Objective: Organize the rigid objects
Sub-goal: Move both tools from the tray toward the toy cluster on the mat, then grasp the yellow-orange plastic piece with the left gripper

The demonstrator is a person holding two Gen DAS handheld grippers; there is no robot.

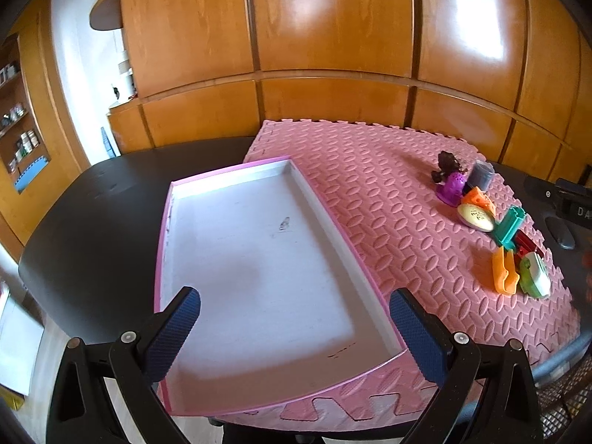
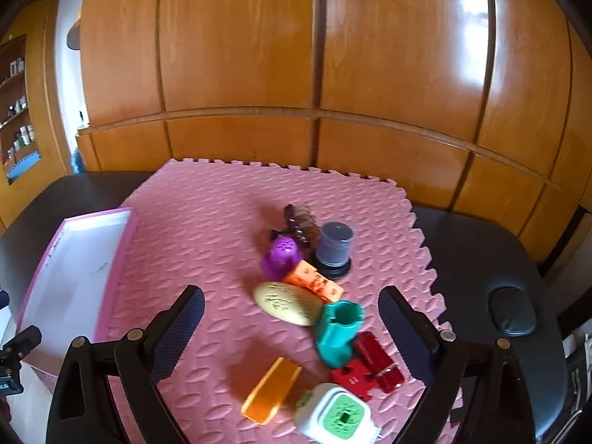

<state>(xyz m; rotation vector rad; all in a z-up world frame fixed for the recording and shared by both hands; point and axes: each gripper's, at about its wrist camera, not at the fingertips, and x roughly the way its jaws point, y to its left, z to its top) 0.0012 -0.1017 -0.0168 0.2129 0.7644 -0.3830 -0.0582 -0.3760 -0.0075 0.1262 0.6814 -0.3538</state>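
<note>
Hovering, my left gripper (image 1: pixel 295 323) gapes wide and empty above the tray (image 1: pixel 259 259); my right gripper (image 2: pixel 291 320) gapes empty above the toys (image 2: pixel 314 296) clustered on the mat (image 2: pixel 207 222).

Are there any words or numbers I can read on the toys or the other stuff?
"DA": white letters on the black device at the right edge of the left wrist view; the rest is cut off.
Yellow oval toy: raised marks on top, too blurred to read.
Red toy: small marks, too blurred to read.
Tray: only scuffs, no words.
Shelf bottles: labels too small to read.
</note>
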